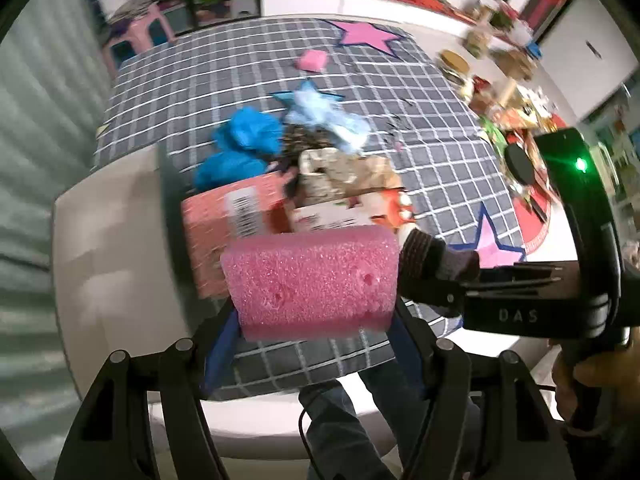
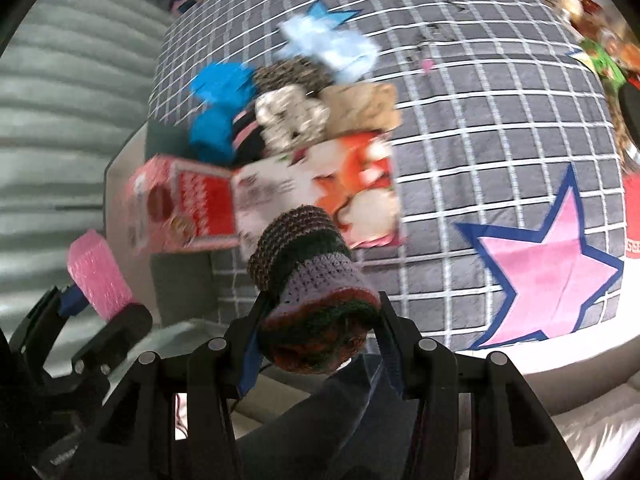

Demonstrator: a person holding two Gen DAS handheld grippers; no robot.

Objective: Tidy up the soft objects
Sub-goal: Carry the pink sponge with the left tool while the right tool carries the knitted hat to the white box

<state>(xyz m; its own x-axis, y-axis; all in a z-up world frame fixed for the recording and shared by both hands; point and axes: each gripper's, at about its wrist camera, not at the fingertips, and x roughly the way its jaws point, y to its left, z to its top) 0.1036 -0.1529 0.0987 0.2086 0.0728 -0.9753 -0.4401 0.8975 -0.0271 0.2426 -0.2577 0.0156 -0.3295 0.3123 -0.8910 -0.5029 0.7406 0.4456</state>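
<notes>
Here the left hand-held gripper (image 1: 314, 320) is clamped on a pink sponge (image 1: 312, 280), held above the near edge of the checked cloth (image 1: 440, 168) on the worktop. The right hand-held gripper (image 2: 320, 344) is clamped on a knitted striped sock (image 2: 308, 280). A pile of soft toys (image 2: 304, 116) and boxes (image 2: 180, 208) lies on the cloth beyond them

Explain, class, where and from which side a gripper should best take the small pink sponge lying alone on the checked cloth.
Probably from above, jaws across its shorter sides: the small pink sponge lies flat and alone on the checked cloth, near the far pink star, with free cloth all round. Blur hides its exact edges.
</notes>
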